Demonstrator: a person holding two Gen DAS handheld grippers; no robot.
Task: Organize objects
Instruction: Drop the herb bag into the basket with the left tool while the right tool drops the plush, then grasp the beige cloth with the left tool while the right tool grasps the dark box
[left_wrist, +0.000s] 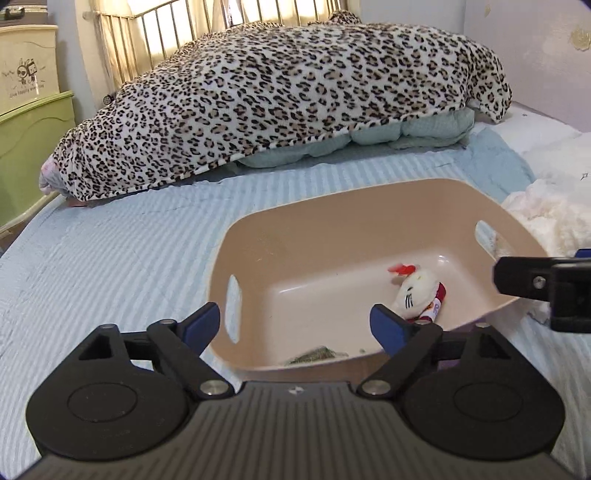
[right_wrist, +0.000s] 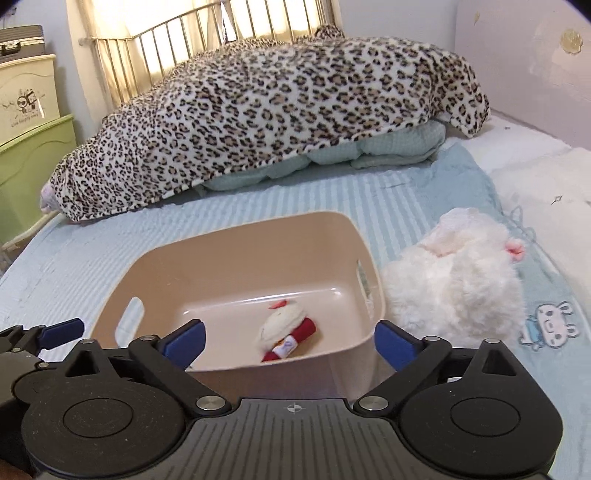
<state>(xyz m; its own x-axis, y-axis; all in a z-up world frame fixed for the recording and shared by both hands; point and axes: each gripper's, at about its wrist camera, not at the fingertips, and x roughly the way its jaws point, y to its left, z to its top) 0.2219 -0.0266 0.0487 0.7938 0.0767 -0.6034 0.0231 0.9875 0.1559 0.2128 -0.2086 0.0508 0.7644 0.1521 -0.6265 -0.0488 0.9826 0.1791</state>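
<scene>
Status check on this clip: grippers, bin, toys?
Left gripper and right gripper open, empty. Small cat plush in beige bin. White fluffy plush outside, right of bin. Nothing blocking.

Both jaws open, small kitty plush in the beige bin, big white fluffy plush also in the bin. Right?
Not quite. The big white fluffy plush is not in the beige bin; it lies on the bed beside the bin's right wall, as the right wrist view shows. The rest holds: small kitty plush inside, both jaws open.

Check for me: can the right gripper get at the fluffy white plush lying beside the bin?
Probably yes. The right gripper is open and empty, and the white plush lies uncovered on the bed just right of the bin, nothing between them.
</scene>
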